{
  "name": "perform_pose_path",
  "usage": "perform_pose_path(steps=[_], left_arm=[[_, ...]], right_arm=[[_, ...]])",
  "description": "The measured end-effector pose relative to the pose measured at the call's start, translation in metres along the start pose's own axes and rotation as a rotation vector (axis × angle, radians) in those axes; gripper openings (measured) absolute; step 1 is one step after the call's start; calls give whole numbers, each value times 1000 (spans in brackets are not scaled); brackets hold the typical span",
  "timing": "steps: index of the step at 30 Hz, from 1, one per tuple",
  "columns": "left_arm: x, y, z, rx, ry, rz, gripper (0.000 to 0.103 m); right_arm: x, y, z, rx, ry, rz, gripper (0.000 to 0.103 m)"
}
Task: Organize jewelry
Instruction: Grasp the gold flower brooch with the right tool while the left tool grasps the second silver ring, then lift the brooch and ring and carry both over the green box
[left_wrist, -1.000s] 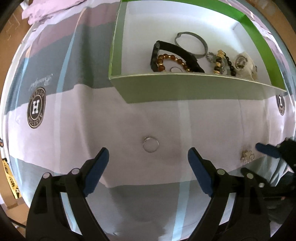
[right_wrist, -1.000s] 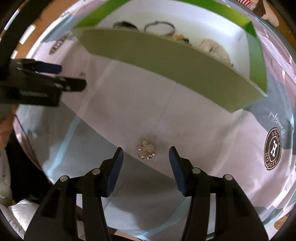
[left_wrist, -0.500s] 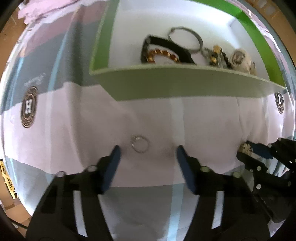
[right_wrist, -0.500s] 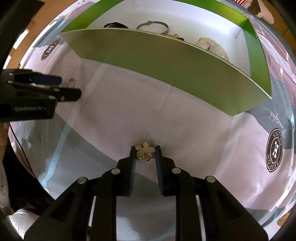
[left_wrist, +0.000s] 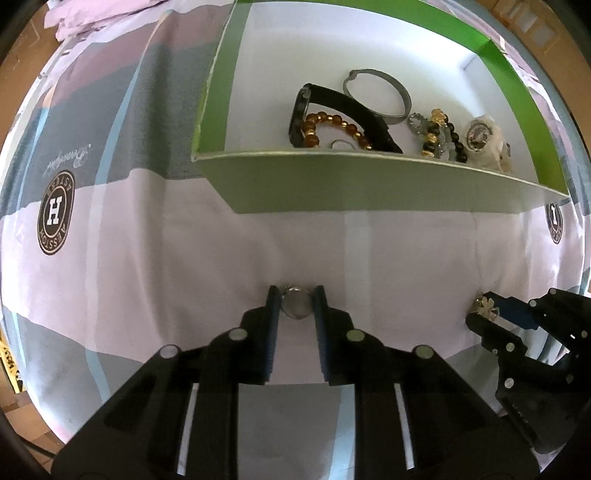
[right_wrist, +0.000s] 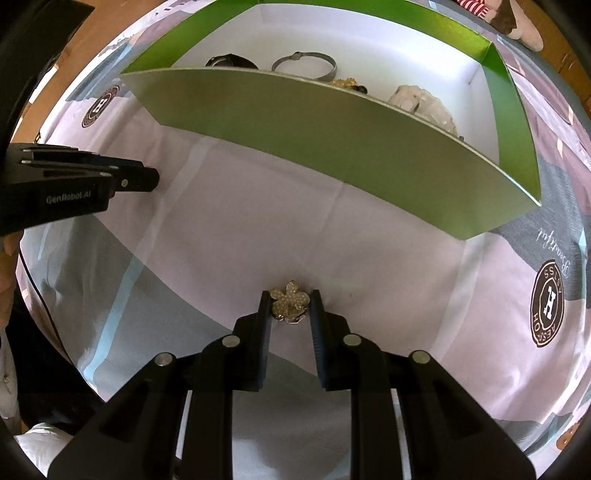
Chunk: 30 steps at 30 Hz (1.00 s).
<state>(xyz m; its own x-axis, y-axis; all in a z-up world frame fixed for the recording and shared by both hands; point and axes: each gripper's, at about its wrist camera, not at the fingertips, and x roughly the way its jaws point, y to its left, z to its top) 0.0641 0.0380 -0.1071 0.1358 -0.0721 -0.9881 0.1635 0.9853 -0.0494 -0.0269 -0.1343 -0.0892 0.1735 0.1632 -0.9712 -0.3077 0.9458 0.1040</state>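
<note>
The left gripper (left_wrist: 294, 299) clamps a thin silver ring (left_wrist: 295, 308) between its black fingers, low over a pale pink and grey patterned cloth (left_wrist: 147, 258). The right gripper (right_wrist: 290, 303) pinches a gold flower-shaped brooch studded with small stones (right_wrist: 289, 307) above the same cloth. Beyond both stands a green cardboard box with a white interior (left_wrist: 369, 188), holding a black watch (left_wrist: 332, 107), an amber bead bracelet (left_wrist: 332, 125) and a grey metal bangle (left_wrist: 380, 96).
</note>
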Motion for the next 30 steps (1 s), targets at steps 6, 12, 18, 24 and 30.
perform_pose_path(steps=[6, 12, 18, 24, 30], left_arm=[[-5, -15, 2, 25, -19, 9, 18], [-12, -25, -3, 43, -37, 19, 19], [-16, -36, -10, 54, -52, 23, 18], [-31, -38, -15, 68, -79, 19, 18], [-41, -37, -17, 75, -95, 12, 19]], right_arm=[[-4, -4, -2, 9, -13, 4, 21], [-9, -10, -6, 15, -26, 1, 21], [-16, -13, -8, 27, -47, 3, 21], [-21, -15, -10, 30, -65, 2, 21], [-22, -16, -11, 33, -68, -1, 21]])
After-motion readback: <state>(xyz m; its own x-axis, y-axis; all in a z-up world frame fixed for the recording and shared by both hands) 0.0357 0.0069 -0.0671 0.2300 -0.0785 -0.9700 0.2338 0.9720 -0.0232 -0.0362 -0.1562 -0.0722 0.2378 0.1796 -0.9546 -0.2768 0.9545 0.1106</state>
